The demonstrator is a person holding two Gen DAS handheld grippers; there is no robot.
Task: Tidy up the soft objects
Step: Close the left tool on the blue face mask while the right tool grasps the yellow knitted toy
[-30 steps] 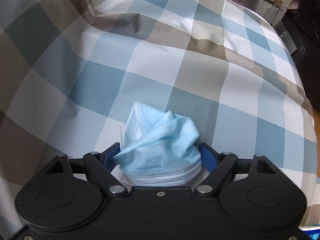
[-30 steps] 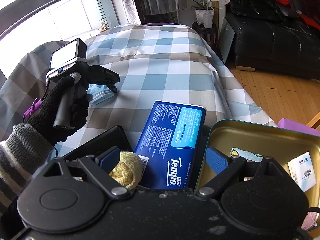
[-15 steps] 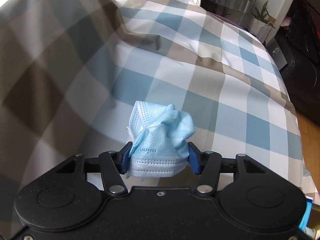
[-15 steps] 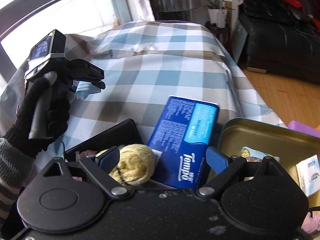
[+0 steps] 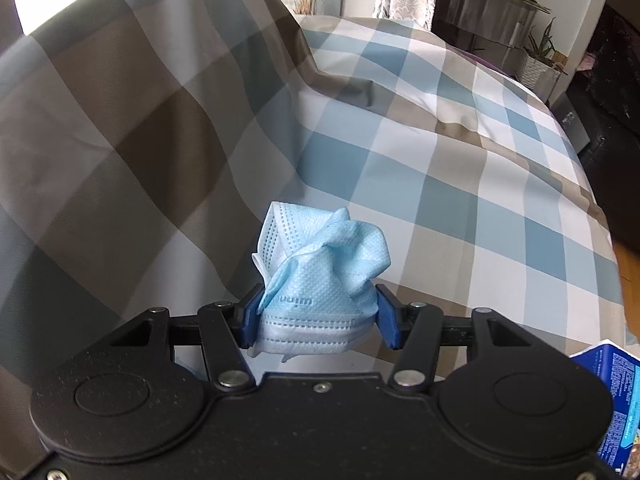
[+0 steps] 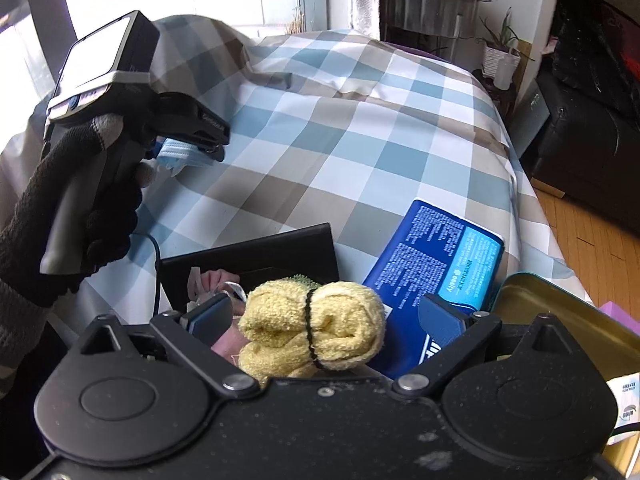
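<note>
We hold the crumpled blue mask (image 5: 320, 280) clamped in our left gripper (image 5: 318, 314), lifted clear of the checked bedspread (image 5: 440, 184). Our right gripper (image 6: 328, 320) has just been spreading its fingers, which stand apart around a yellow towel roll (image 6: 320, 328) without pressing it. A blue tissue pack (image 6: 440, 264) lies at two o'clock from the roll.
</note>
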